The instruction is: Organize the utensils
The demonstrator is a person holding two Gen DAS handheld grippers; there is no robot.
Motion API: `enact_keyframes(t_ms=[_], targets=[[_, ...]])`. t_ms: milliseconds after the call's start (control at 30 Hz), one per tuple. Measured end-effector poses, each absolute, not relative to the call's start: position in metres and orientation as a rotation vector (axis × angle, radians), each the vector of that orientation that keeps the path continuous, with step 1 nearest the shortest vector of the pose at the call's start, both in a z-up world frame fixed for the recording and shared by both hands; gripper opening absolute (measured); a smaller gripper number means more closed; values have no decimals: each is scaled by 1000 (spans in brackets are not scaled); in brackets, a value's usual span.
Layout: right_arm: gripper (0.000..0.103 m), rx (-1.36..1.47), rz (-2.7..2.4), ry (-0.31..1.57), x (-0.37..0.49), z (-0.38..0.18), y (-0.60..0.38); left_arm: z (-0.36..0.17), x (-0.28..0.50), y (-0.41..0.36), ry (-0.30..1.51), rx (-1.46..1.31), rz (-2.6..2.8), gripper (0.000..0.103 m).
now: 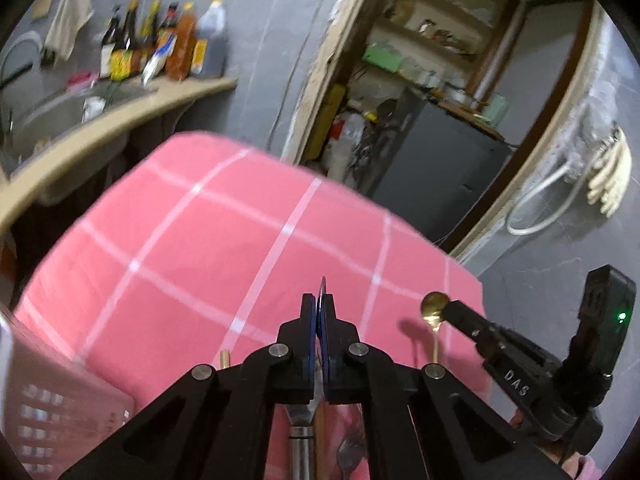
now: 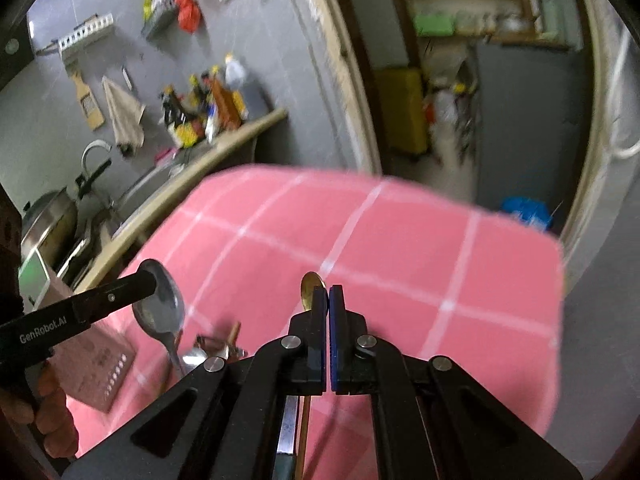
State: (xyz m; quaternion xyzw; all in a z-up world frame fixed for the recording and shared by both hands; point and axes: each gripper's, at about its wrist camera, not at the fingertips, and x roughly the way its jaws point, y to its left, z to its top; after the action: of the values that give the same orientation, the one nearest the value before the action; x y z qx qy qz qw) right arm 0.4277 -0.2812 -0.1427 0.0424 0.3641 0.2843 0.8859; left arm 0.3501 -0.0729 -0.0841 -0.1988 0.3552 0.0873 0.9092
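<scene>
A: What's carrying everything?

B: A table under a pink checked cloth point(image 1: 192, 216). It runs out ahead of both your grippers.

A: And lying on it?

B: Pink perforated basket point(image 1: 60, 408), left of your left gripper point(image 1: 320, 320). Fork point(image 1: 346, 452) flat under that gripper, just right of its fingers. Small heap of utensils point(image 2: 216, 350), blurred, left of your right gripper point(image 2: 329, 312), just beside the basket.

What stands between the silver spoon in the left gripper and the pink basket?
Nothing visible. The left gripper holds the silver spoon in the air, and the pink basket sits just to its left on the pink cloth, open space between.
</scene>
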Motion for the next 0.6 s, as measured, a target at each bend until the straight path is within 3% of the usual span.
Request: enact_keyframes(t_ms=[600], targets=[[2,239,428,408,350,0,-273,44,298,-31,455,-250,105,2]])
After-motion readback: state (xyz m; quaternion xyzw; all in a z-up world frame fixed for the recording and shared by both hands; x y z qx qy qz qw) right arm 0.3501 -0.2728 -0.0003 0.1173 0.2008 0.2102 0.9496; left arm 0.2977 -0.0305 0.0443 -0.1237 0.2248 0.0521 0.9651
